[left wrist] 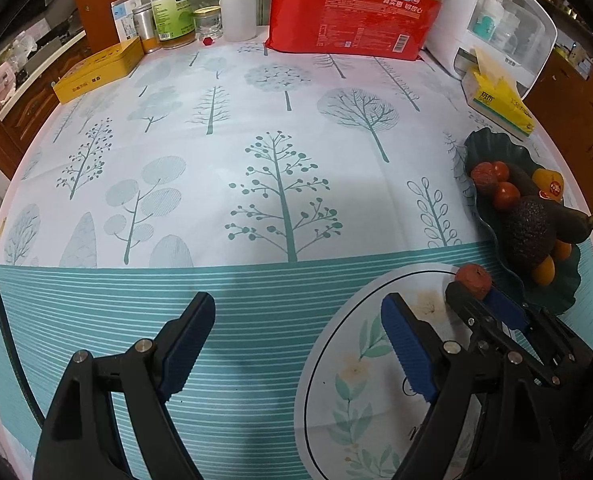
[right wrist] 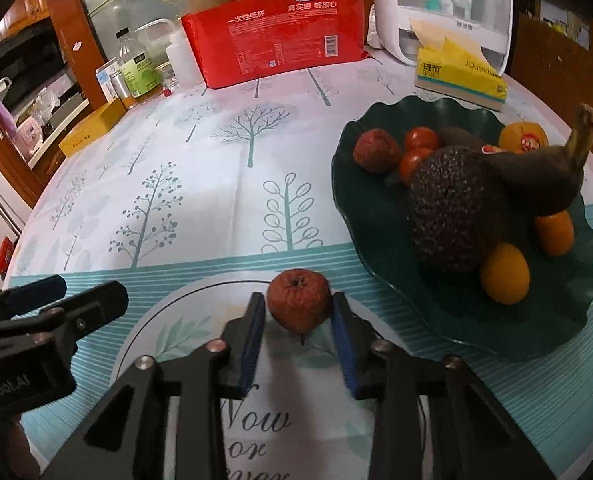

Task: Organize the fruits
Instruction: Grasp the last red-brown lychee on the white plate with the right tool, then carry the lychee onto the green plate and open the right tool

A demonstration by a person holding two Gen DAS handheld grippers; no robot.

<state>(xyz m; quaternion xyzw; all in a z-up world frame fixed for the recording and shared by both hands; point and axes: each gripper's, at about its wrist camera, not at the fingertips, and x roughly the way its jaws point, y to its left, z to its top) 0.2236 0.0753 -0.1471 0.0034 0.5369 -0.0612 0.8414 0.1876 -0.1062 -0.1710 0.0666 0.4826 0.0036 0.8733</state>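
The right tool (right wrist: 299, 314) is clamped on a small wrinkled red fruit (right wrist: 299, 305) — its two blue pads press the fruit's left and right sides, and the fruit sits right at the fingertips. In the right wrist view the fruit hangs over the far edge of a round white floral mat (right wrist: 184, 320) lying on the table (right wrist: 216, 168). Whether the fruit touches the mat cannot be told.

At about 2 o'clock from the held fruit stands a dark green wavy-rimmed plate (right wrist: 360, 216). It holds a dark, bumpy avocado (right wrist: 456, 216), a blackened banana (right wrist: 544, 176) leaning behind it, two small orange fruits (right wrist: 504, 274) at the plate's near side, two red tomatoes (right wrist: 421, 139) and another wrinkled red fruit (right wrist: 376, 151) at its far left.

The left tool (left wrist: 296, 320) stands with its jaws wide apart and nothing between them — it hovers over the striped teal band of the tablecloth, at 9 o'clock from the right tool. In the left wrist view the held fruit shows at 3 o'clock, just beside the plate's rim.

At 12 o'clock, along the table's far edge, a red pack of paper cups (right wrist: 280, 40) and a yellow tissue box (right wrist: 460, 76) are lined up.
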